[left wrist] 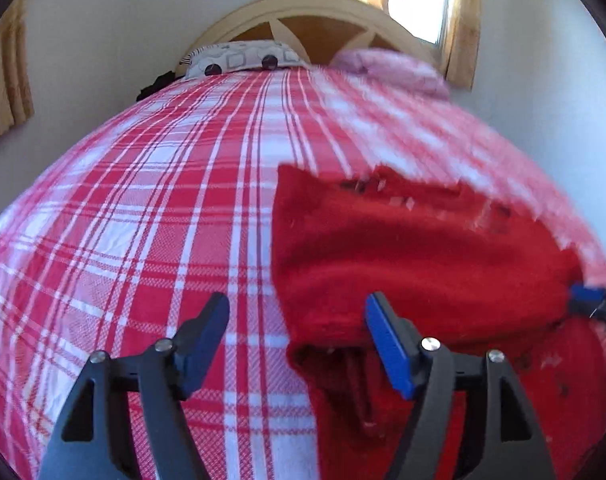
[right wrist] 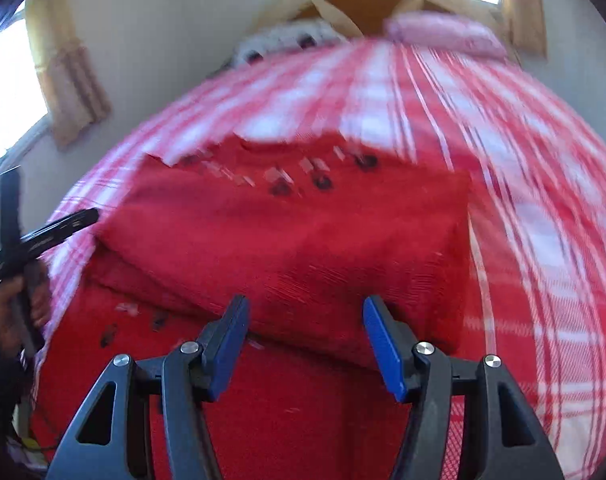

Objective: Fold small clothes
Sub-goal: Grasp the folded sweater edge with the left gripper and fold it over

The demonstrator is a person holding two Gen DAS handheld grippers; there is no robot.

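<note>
Lying folded on the plaid bedspread (left wrist: 143, 200) with bare cover leftward, the red garment (right wrist: 295, 232) sits under both the left gripper (left wrist: 297, 308) and right gripper (right wrist: 305, 312), jaws apart, empty; no legible writing.

The small garment (right wrist: 287, 240) is bright red with little dark and pale marks. The bed cover (left wrist: 143, 220) has a red and white check. One pillow (left wrist: 243, 56) is white with dark dots, the other pillow (left wrist: 391, 68) pink. The gripper pads (right wrist: 379, 344) are blue.
</note>
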